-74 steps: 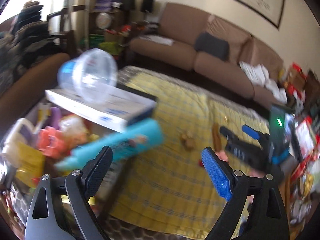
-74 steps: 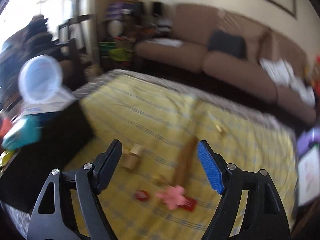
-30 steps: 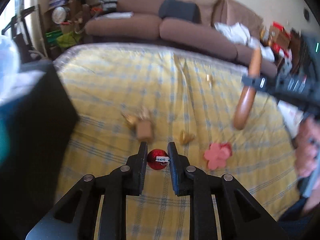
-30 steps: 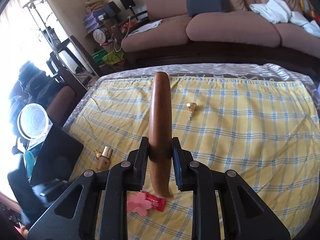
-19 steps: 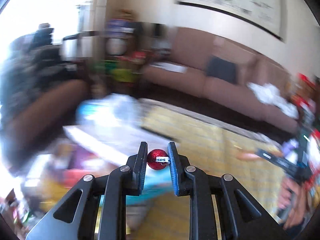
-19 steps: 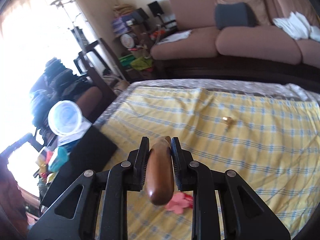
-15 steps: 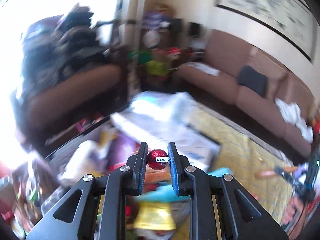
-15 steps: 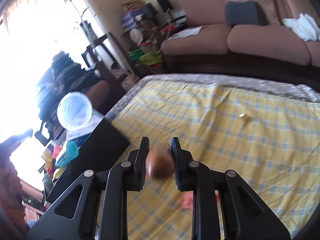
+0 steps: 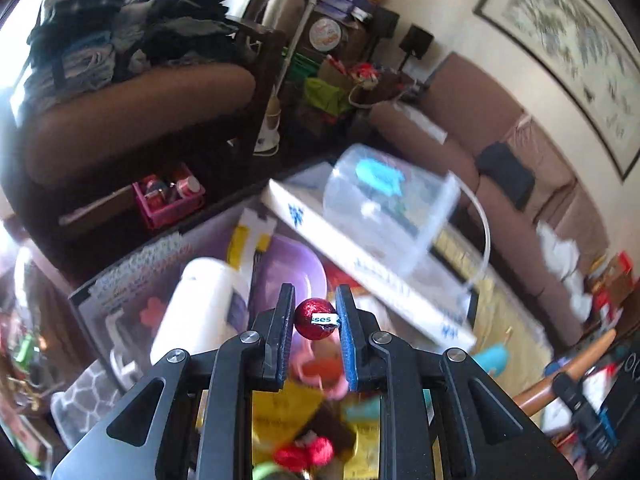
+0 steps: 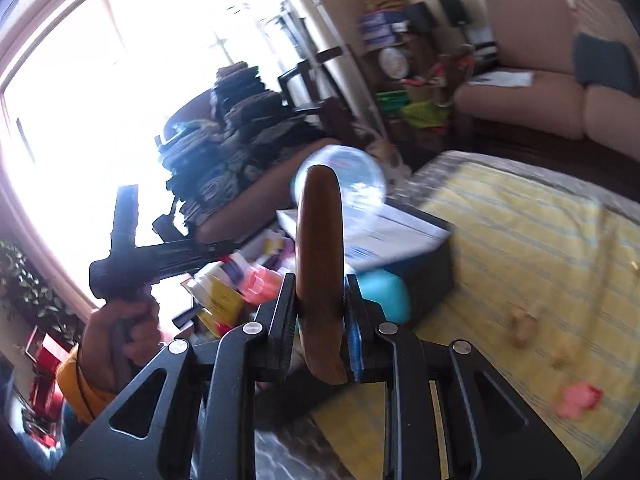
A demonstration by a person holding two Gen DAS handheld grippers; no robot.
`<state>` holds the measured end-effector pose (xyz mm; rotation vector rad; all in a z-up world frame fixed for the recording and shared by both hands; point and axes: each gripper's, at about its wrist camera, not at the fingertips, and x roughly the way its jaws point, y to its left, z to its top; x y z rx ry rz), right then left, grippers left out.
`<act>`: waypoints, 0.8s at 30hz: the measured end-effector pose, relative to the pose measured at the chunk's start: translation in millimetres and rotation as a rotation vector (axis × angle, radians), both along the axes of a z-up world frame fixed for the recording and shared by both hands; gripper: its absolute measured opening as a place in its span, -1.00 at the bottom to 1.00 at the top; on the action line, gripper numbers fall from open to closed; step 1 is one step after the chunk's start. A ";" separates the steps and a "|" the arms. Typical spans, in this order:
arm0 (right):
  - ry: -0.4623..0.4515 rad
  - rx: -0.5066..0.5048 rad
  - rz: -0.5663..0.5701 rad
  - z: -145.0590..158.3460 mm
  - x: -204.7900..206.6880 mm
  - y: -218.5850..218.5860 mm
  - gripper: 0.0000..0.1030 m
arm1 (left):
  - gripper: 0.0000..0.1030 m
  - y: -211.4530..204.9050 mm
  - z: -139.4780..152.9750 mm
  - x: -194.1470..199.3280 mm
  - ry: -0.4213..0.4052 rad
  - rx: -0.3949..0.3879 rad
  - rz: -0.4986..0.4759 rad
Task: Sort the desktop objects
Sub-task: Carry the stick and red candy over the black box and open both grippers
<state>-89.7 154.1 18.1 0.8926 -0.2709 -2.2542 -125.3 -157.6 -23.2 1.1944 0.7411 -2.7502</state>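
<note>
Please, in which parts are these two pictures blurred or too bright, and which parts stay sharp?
Left wrist view: the red candy and left gripper are sharp; the clear cup and the box clutter below are motion-blurred; edges bend from the fisheye. Right wrist view: the window is blown out white; the wooden stick is fairly sharp; the yellow cloth and pink flower are smeared.

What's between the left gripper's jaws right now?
A red foil-wrapped candy, pinched in the left gripper above the cluttered box; left wrist view shows it.
</note>
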 end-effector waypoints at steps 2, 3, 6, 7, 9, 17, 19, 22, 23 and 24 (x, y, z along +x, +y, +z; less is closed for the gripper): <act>0.042 0.043 0.022 8.9 -6.0 -36.9 -0.60 | -0.61 -10.3 -3.5 -1.1 0.007 0.031 0.023; 0.063 0.074 0.034 11.1 -8.5 -55.2 -0.60 | -0.61 -11.6 -5.7 -0.9 0.002 0.037 0.024; 0.114 0.186 0.062 8.7 -19.0 -108.5 -0.60 | -0.61 -10.3 -18.8 -1.4 -0.051 0.016 0.029; 0.101 0.230 0.068 1.7 -26.2 -124.8 -0.60 | -0.61 -10.0 -24.2 -3.2 -0.070 0.007 0.028; 0.054 0.264 0.050 -14.0 -37.9 -146.3 -0.59 | -0.60 -10.3 -25.7 -3.8 -0.064 0.013 0.030; -0.071 0.272 0.030 -50.3 -67.0 -169.2 -0.58 | -0.54 -24.2 -23.8 3.0 -0.017 0.137 0.056; -0.050 0.306 0.073 -58.8 -64.5 -176.8 -0.57 | -0.28 -25.2 -19.9 6.7 -0.003 0.141 0.064; -0.034 0.363 0.182 -65.0 -53.9 -189.5 -0.54 | -0.11 -25.6 -11.2 13.7 0.035 0.139 0.077; -0.029 0.379 0.190 -64.5 -48.6 -190.3 -0.53 | -0.03 -25.7 -7.0 17.5 0.052 0.141 0.078; -0.010 0.376 0.197 -61.3 -40.7 -185.4 -0.37 | 0.10 -25.6 -3.4 20.9 0.070 0.145 0.079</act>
